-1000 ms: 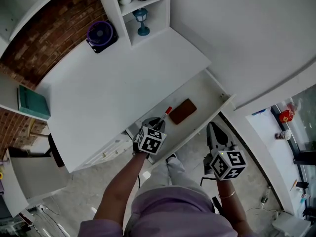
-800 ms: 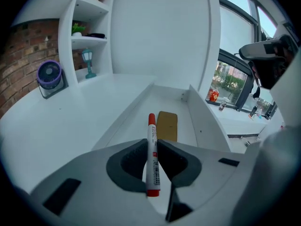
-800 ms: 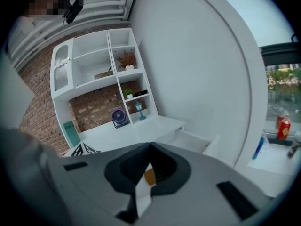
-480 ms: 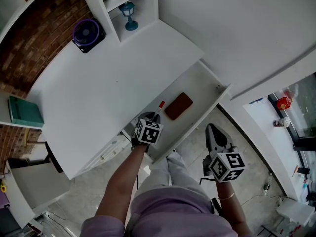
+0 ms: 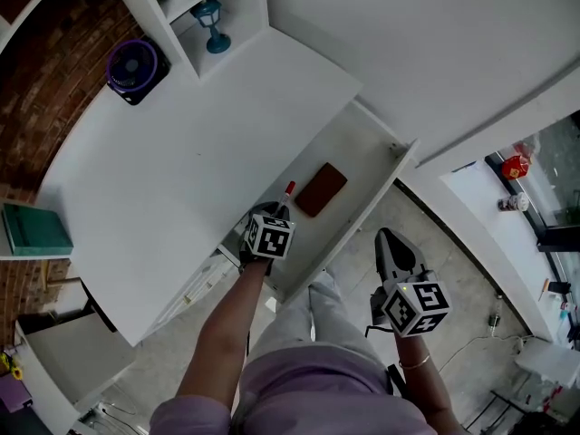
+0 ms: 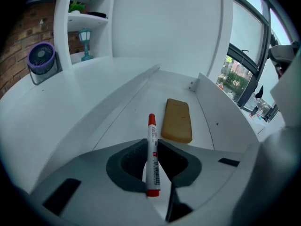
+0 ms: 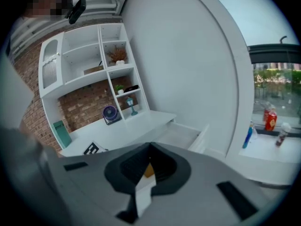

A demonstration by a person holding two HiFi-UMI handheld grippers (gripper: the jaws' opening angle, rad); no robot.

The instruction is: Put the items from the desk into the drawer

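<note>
White bench (image 5: 181, 161); open white drawer (image 5: 358, 152) at frame centre. Left gripper (image 6: 150, 147) clamped on red-capped white marker (image 6: 152, 157), over drawer, long axis pointing at flat brown rectangular case (image 6: 177, 120). Right gripper (image 7: 149, 149) closed, empty, lower right.

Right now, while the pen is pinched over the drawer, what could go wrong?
1. The left gripper holds the marker in a thin pinch, with its red cap end poking out past the jaws, so it might tilt or slip.
2. The brown case lies just ahead in the drawer. Let go from here, the marker could land on it or roll about.
</note>
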